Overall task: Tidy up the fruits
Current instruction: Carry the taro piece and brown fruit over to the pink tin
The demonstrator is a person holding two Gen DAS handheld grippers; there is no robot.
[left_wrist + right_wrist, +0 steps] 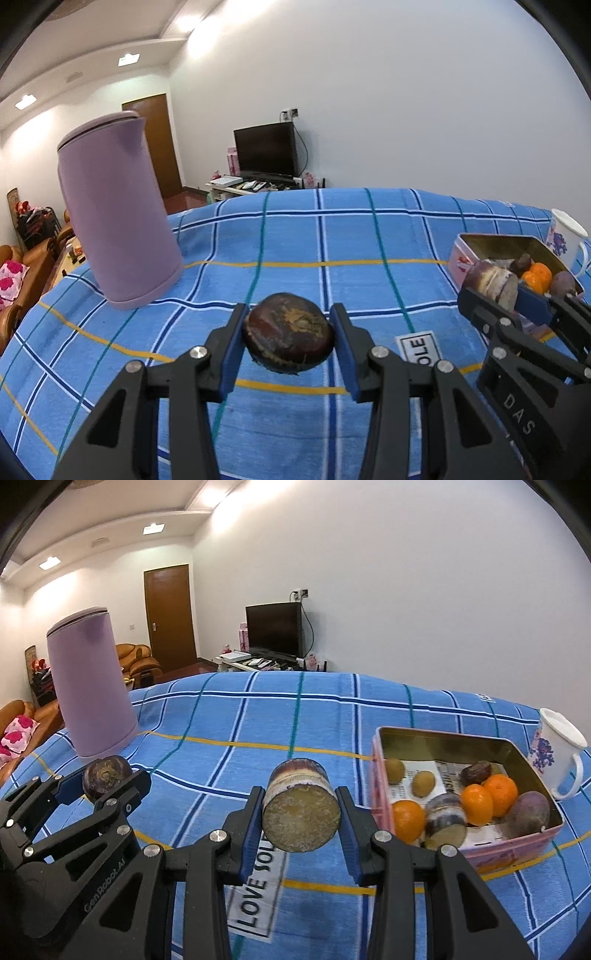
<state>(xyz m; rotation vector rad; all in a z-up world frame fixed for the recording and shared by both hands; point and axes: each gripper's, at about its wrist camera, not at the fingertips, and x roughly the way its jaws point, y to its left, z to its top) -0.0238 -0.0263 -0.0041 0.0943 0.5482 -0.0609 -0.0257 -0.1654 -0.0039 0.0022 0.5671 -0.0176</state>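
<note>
Tin [439, 738] right of the jaws: three oranges [476, 803], two kiwis [423, 783], plus one kettle [90, 686], one mug [554, 753].

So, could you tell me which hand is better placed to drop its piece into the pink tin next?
Probably the right. The right gripper holds its cut sugarcane piece just beside the pink tin. The left gripper, gripping a dark round fruit, is farther off, with the right gripper between it and the tin.
</note>
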